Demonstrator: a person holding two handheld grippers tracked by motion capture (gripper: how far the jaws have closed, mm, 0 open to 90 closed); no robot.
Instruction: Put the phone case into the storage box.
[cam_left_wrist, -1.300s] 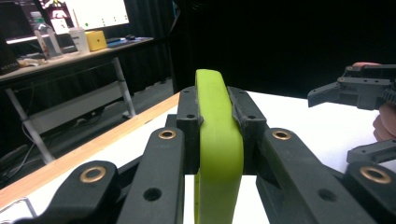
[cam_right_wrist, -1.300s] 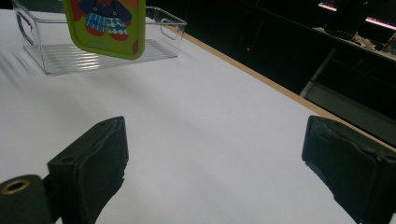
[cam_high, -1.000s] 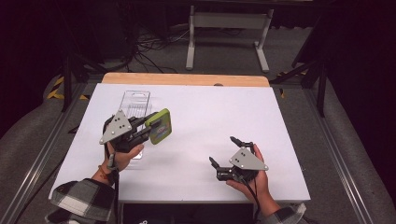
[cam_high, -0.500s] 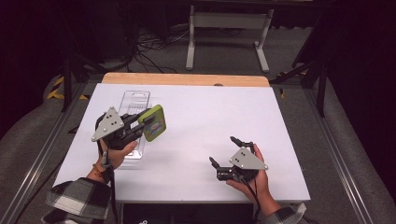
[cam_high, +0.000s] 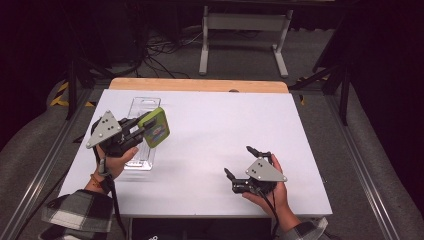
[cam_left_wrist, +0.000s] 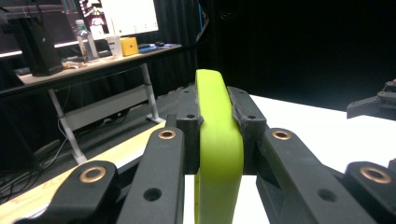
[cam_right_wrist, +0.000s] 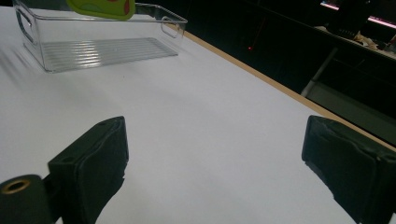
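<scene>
A flat lime-green case (cam_high: 155, 128) with a coloured label hangs above the right wall of a clear plastic bin (cam_high: 141, 104) at the table's left. My left gripper (cam_high: 145, 130) is shut on it. In the left gripper view the green case (cam_left_wrist: 217, 140) stands on edge, clamped between both black jaws. My right gripper (cam_high: 239, 160) rests low over the white table (cam_high: 210, 125) near the front right, open with nothing between its jaws. The right gripper view (cam_right_wrist: 215, 158) looks across bare table to the clear bin (cam_right_wrist: 102, 51), with the green case (cam_right_wrist: 100, 6) just above it.
The table's far edge is a wooden strip (cam_high: 200, 84). Beyond it stand a white desk frame (cam_high: 242, 30) and floor cables (cam_high: 160, 50). Metal rails (cam_high: 45, 160) run along both sides. The right gripper (cam_left_wrist: 373, 100) shows far off in the left gripper view.
My left gripper has carried the green case to the left, over the clear bin. The right gripper has stayed where it was.
</scene>
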